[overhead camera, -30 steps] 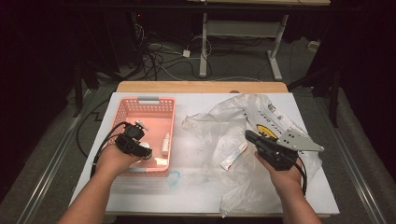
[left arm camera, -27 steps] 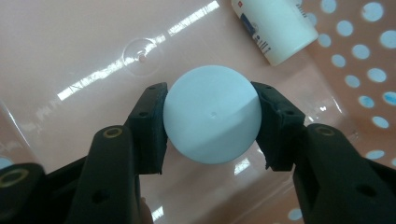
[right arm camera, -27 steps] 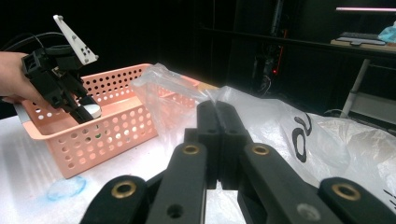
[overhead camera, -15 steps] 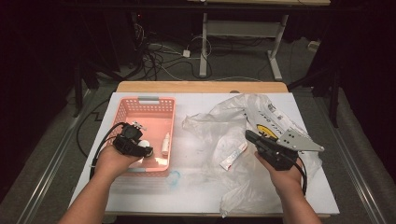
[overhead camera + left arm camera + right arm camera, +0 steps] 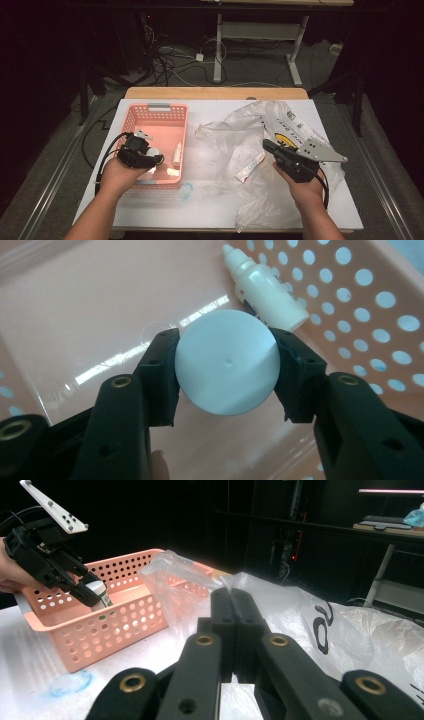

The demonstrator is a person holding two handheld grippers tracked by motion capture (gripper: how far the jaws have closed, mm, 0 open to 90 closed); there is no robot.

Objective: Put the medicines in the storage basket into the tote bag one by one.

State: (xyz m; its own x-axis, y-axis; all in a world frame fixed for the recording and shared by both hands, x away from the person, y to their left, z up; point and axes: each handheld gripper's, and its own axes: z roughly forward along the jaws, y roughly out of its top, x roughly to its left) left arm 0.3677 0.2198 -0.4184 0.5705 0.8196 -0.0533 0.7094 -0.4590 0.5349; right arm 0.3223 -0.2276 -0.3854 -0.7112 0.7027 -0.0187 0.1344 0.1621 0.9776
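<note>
- Pointing its round flat end straight at the left gripper view's camera, the white container (image 5: 227,369) has its long axis running along the jaws, down toward the floor of the pink basket (image 5: 90,300); in the right gripper view it reads as a short cylinder (image 5: 98,594) tilted inside the basket.
- Container's body and any label are hidden behind its own end face in the left gripper view, and are too small to read in the high view.
- Dropper bottle (image 5: 265,287) lies on the basket floor just beyond the container, nozzle away from the jaws; its lower part is cut off behind the container. A further small white item in the basket (image 5: 172,171) cannot be identified.
- Left gripper (image 5: 227,372): jaws partly apart, both pads pressed on opposite sides of the container, held over the basket interior.
- Right gripper (image 5: 234,630): jaws fully together, nothing between them, well to the right of the basket, over the crumpled plastic bag (image 5: 250,130).
</note>
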